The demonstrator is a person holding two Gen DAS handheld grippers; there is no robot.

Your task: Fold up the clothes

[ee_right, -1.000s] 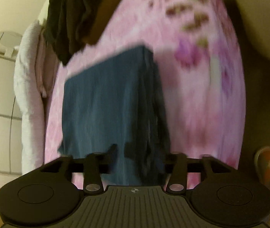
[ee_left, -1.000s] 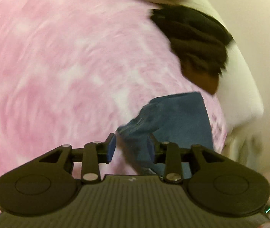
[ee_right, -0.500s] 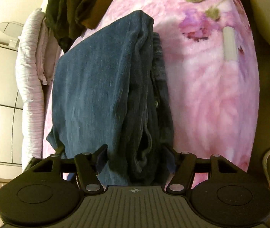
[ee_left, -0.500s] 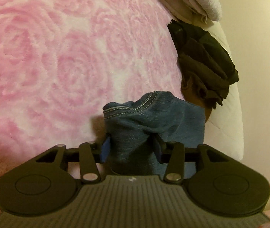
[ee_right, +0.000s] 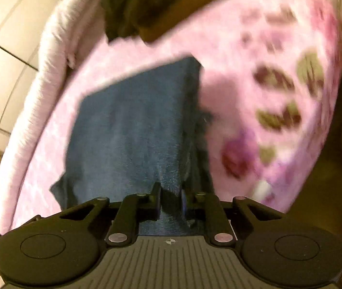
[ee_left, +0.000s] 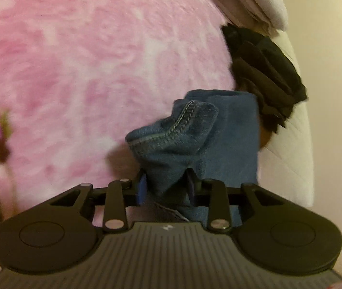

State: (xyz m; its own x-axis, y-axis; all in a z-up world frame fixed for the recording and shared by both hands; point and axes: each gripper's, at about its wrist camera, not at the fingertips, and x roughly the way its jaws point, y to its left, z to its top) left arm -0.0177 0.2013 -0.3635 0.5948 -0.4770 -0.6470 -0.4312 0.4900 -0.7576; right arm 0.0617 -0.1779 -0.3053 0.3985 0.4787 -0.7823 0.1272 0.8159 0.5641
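A pink floral blanket (ee_left: pixel 79 72) covers the bed. On it, just below a dark clothes pile (ee_left: pixel 264 72), lie folded blue jeans (ee_right: pixel 132 125). The left gripper (ee_left: pixel 166 187) and right gripper (ee_right: pixel 170 203) are both closing on bunched denim.

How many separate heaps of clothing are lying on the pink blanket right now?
2: blue jeans in the middle, between both claws, and a dark clothes pile beyond them at the blanket's far edge. Others may lie out of view.
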